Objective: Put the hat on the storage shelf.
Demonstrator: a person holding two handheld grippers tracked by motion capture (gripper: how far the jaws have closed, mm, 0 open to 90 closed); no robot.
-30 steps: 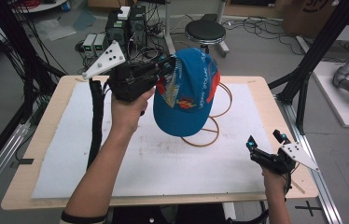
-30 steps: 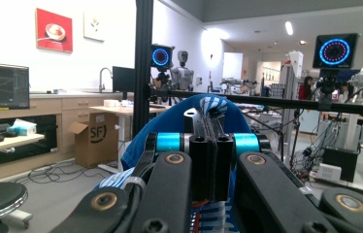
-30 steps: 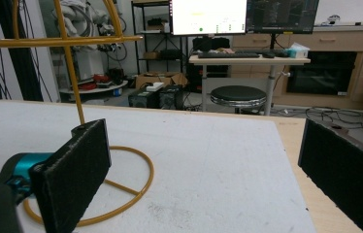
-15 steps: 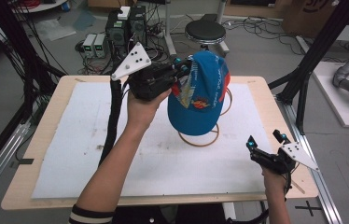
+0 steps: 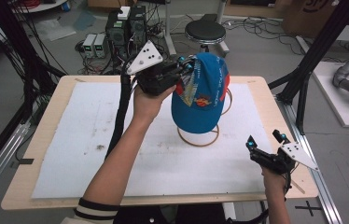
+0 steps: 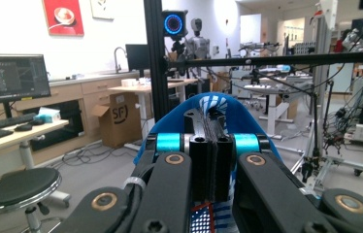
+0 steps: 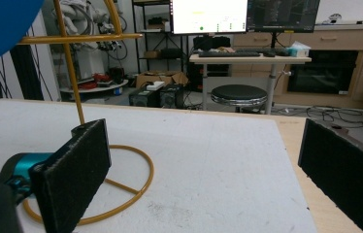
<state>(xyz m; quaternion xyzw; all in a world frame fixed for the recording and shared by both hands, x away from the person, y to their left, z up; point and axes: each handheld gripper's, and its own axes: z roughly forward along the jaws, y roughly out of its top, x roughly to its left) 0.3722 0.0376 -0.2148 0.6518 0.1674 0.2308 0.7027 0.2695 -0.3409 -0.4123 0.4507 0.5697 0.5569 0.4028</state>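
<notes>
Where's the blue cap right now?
In the high view the blue cap hangs over the gold wire stand at the table's far centre, with the left hand-held gripper shut on its upper edge.

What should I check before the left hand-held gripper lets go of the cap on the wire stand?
1. Left hand-held gripper shut on the blue cap: ok.
2. Cap over the top of the gold wire stand: ok, it drapes over it.
3. Cap fully seated and stable: cannot tell.
4. Stand's base ring flat on the white mat: ok.
5. Right hand-held gripper open and apart from the stand: ok.
</notes>
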